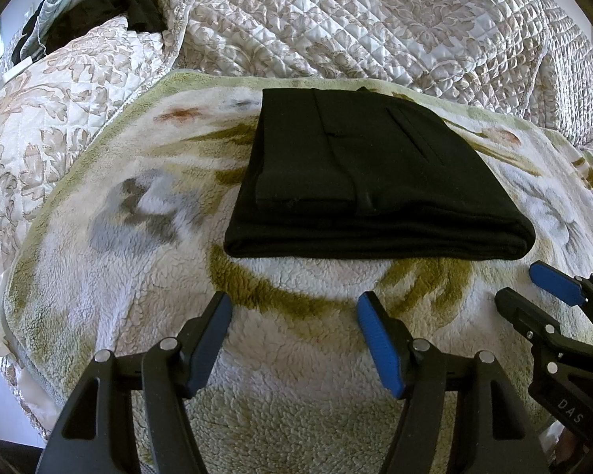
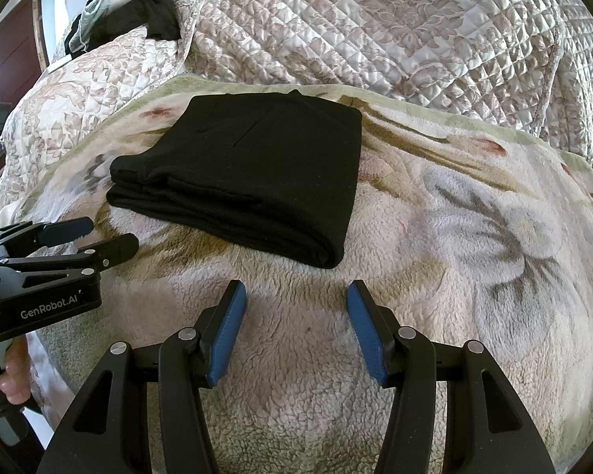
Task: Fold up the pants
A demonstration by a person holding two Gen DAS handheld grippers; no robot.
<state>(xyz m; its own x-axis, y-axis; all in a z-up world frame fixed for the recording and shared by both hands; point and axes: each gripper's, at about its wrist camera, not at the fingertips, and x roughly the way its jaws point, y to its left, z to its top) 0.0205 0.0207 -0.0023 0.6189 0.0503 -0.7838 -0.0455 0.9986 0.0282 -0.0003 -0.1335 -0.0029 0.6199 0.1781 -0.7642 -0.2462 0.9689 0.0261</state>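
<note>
From the left wrist view, the black pants (image 1: pixel 375 181) lie folded into a flat, squarish stack on a fleece blanket (image 1: pixel 110 245) with a faded flower print, which is spread over a quilted bedspread (image 1: pixel 375 19). The stack sits just beyond the left gripper (image 1: pixel 294 306), a little to the right of centre, its thick folded edge facing near. The left gripper's jaws stand wide apart with only blanket between them, clear of the pants, and hold nothing. The right gripper (image 1: pixel 527 290) shows at the near right, jaws also parted and empty. A heap of dark and pale clothing (image 1: pixel 99 12) lies at the far left.

From the right wrist view, the folded pants (image 2: pixel 249 173) rest to the left of centre on the same blanket (image 2: pixel 474 237), beyond the right gripper (image 2: pixel 296 296), whose blue pads (image 2: pixel 227 335) are spread wide over bare fleece, gripping nothing. The left gripper (image 2: pixel 106 239) reaches in from the left, near the stack's near-left corner but apart from it, jaws open. A person's fingers (image 2: pixel 14 375) grip a handle at the near left edge. The quilted bedspread (image 2: pixel 375 19) fills the far side.
</note>
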